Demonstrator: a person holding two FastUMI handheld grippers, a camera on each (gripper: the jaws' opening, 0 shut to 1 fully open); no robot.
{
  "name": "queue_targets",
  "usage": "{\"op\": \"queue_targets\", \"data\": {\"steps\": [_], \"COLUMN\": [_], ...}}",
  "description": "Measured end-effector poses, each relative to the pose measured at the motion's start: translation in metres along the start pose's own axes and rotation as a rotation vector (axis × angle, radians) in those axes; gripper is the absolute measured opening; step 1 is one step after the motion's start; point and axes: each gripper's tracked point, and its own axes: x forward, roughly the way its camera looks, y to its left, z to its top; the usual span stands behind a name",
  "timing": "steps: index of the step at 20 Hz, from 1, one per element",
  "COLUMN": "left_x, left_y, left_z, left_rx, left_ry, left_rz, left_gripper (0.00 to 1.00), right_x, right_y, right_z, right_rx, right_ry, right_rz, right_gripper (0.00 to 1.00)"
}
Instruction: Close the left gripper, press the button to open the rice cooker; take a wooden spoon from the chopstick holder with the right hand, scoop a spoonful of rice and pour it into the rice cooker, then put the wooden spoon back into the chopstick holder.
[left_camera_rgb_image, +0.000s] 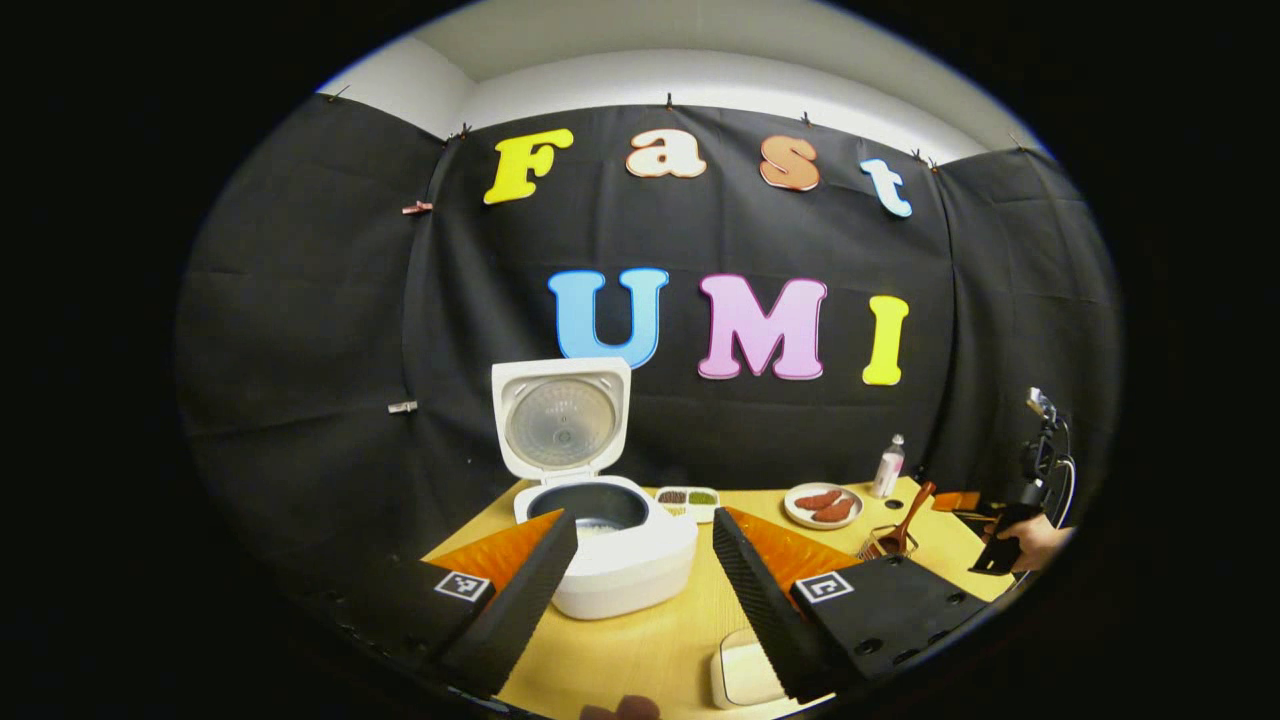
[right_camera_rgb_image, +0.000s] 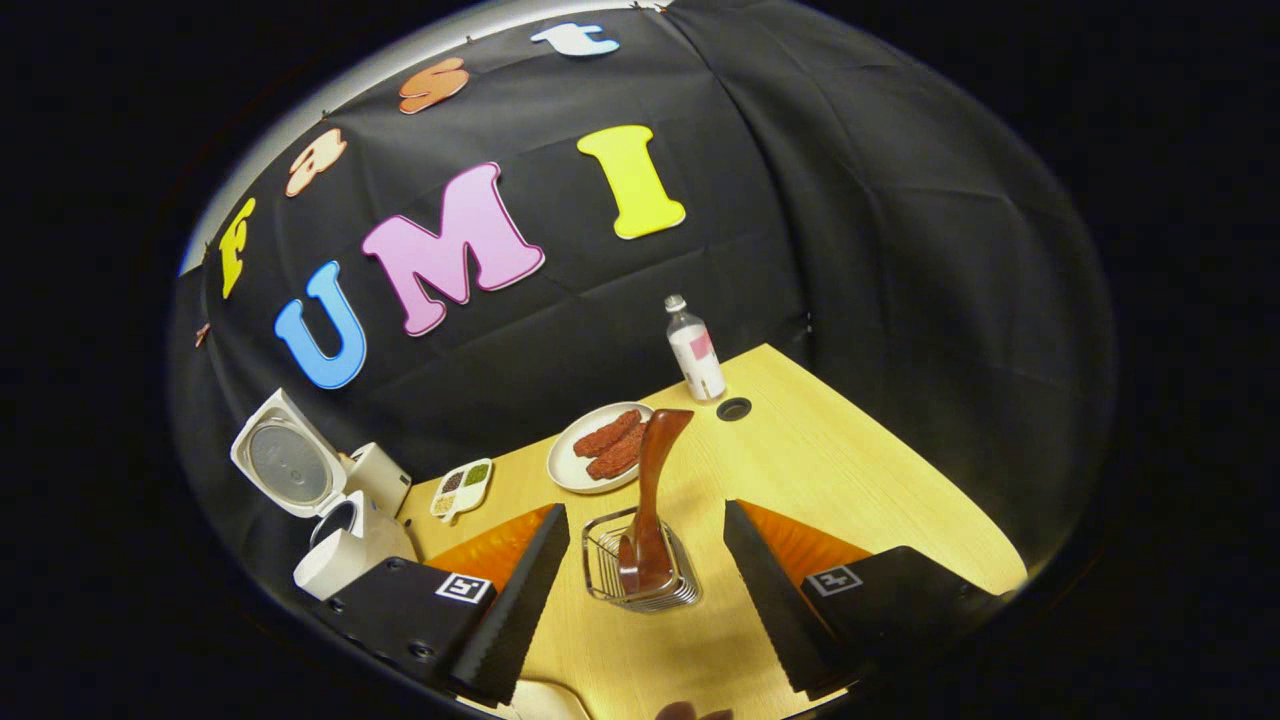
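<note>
— Wooden spoon (right_camera_rgb_image: 650, 490) first: we see it standing bowl-down in the wire chopstick holder (right_camera_rgb_image: 640, 570), just ahead of our right gripper (right_camera_rgb_image: 645, 560), whose fingers stand wide apart on either side of the holder without touching it.

— And the rice cooker (left_camera_rgb_image: 615, 545)?

— Straight ahead of our left gripper (left_camera_rgb_image: 640, 580), lid (left_camera_rgb_image: 562, 420) raised upright, dark inner pot showing. That gripper is spread wide too, holding nothing; its left finger (left_camera_rgb_image: 520, 590) overlaps the cooker's near edge.

— What else stands around?

— Beyond the spoon we see a white plate (right_camera_rgb_image: 600, 445) with reddish-brown pieces, a small bottle (right_camera_rgb_image: 695, 350) and a round hole in the tabletop beside it. A little divided dish (right_camera_rgb_image: 462, 488) of grains lies between plate and cooker. In the left gripper view, a hand (left_camera_rgb_image: 1035, 540) holds the other gripper far off to the right.

— The surface?

— Light wooden table (right_camera_rgb_image: 850, 480), black cloth walls behind.

— Anything unclear?

— A pale container (left_camera_rgb_image: 745, 670) by our left gripper's right finger is partly covered; we cannot tell its contents.
</note>
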Motion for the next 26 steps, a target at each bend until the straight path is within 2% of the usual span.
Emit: {"op": "queue_targets", "data": {"steps": [3, 6, 8, 11, 14, 19, 21, 23, 24, 26], "left_x": [0.021, 0.044, 0.065, 0.099, 0.145, 0.216, 0.244, 0.270, 0.281, 0.309], "left_y": [0.017, 0.047, 0.063, 0.084, 0.100, 0.110, 0.113, 0.118, 0.121, 0.130], "left_z": [0.035, 0.075, 0.094, 0.120, 0.134, 0.152, 0.158, 0.153, 0.150, 0.136], "left_rx": [0.011, 0.048, 0.050, 0.046, 0.052, 0.152, 0.179, 0.183, 0.171, 0.143], "left_ry": [-0.076, -0.182, -0.220, -0.265, -0.271, -0.287, -0.296, -0.276, -0.263, -0.215], "left_rz": [0.009, 0.063, 0.092, 0.122, 0.139, 0.182, 0.195, 0.205, 0.206, 0.216], "left_gripper": [0.94, 0.94, 0.94, 0.96, 0.94, 0.94, 0.97, 0.88, 0.93, 0.95], "right_x": [-0.045, -0.094, -0.118, -0.145, -0.167, -0.194, -0.205, -0.215, -0.217, -0.224], "right_y": [0.032, 0.065, 0.087, 0.108, 0.131, 0.144, 0.149, 0.149, 0.148, 0.147], "right_z": [0.018, 0.027, 0.028, 0.017, 0.000, -0.018, -0.023, -0.026, -0.028, -0.030], "right_rx": [-0.003, -0.047, -0.104, -0.210, -0.249, -0.334, -0.342, -0.358, -0.364, -0.372], "right_ry": [-0.044, -0.106, -0.139, -0.141, -0.120, -0.093, -0.087, -0.087, -0.086, -0.078], "right_rz": [0.044, 0.087, 0.129, 0.144, 0.170, 0.163, 0.156, 0.138, 0.131, 0.115], "right_gripper": [0.98, 0.98, 0.98, 0.98, 0.98, 0.98, 0.98, 0.98, 0.98, 0.98]}}
